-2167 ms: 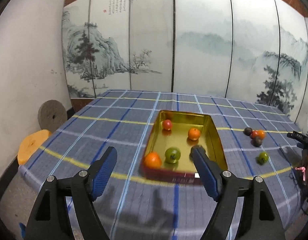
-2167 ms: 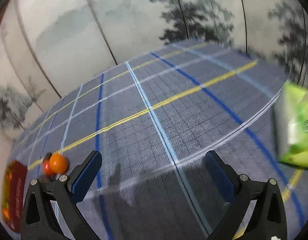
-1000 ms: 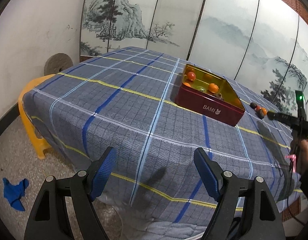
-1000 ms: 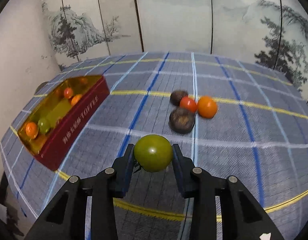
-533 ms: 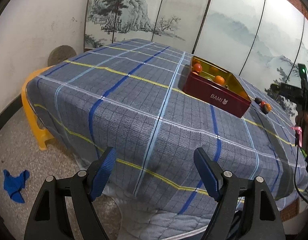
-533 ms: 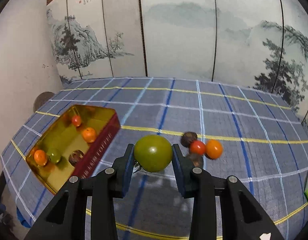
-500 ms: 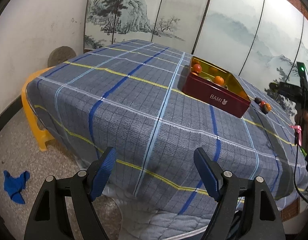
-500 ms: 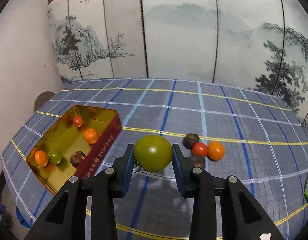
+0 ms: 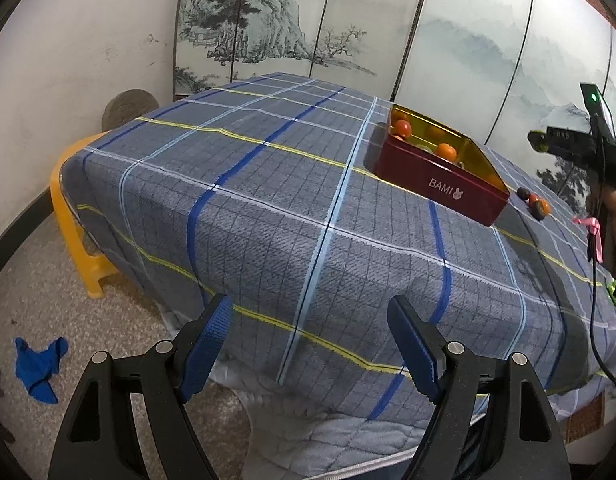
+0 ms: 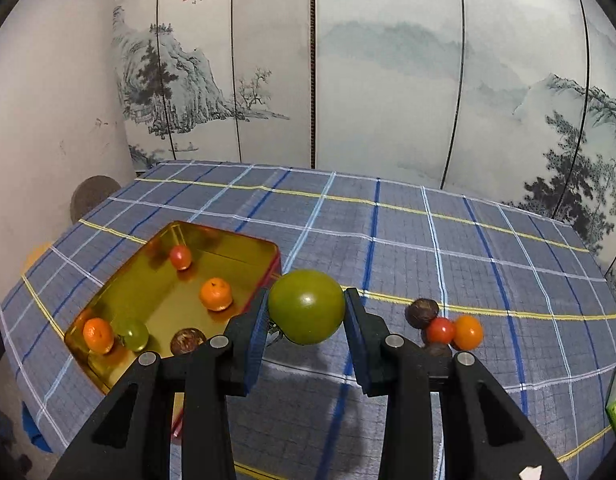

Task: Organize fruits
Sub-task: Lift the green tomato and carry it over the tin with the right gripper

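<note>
Round green tomato point(image 10: 306, 306) is clamped in right gripper point(image 10: 306, 320) above gold-lined red tin point(image 10: 244, 246); left gripper point(image 9: 309, 344) is spread wide, holding nothing.

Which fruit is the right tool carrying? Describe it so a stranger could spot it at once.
Start at the gold-lined red rectangular tin on the blue plaid tablecloth. Just right of it, above the cloth, the right tool grips a round green tomato. It is far bigger than the small green fruit inside the tin.
</note>
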### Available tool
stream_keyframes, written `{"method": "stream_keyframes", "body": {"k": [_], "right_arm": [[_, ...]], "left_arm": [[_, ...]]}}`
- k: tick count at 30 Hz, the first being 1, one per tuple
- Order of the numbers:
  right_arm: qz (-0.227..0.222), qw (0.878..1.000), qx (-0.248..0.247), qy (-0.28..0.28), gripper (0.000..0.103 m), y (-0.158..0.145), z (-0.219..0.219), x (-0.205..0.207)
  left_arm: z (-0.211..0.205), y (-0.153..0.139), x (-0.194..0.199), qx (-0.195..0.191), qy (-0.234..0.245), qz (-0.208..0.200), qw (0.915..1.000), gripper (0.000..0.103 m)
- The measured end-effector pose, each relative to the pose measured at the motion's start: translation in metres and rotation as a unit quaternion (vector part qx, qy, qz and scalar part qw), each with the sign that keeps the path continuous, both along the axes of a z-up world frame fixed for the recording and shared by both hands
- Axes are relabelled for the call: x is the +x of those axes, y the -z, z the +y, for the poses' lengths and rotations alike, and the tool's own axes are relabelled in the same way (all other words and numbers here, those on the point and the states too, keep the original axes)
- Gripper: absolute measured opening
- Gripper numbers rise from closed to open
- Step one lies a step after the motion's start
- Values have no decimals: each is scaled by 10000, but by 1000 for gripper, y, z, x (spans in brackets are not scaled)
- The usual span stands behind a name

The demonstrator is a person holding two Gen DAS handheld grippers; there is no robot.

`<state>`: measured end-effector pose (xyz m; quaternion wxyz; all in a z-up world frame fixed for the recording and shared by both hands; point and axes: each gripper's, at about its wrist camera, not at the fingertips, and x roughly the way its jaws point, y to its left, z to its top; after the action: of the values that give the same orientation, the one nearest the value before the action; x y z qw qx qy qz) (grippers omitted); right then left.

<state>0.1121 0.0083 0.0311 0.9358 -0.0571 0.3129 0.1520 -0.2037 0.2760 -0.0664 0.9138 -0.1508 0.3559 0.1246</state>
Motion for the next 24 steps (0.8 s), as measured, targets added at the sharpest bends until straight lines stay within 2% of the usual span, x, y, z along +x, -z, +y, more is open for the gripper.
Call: {"method": "stream_keyframes", "body": {"k": [24], "right_arm": [[-230,9988,-351,-270,33,-9,47,-11]], "left_arm": [[12,10,-9,-67,-140,27,9999,80]]}}
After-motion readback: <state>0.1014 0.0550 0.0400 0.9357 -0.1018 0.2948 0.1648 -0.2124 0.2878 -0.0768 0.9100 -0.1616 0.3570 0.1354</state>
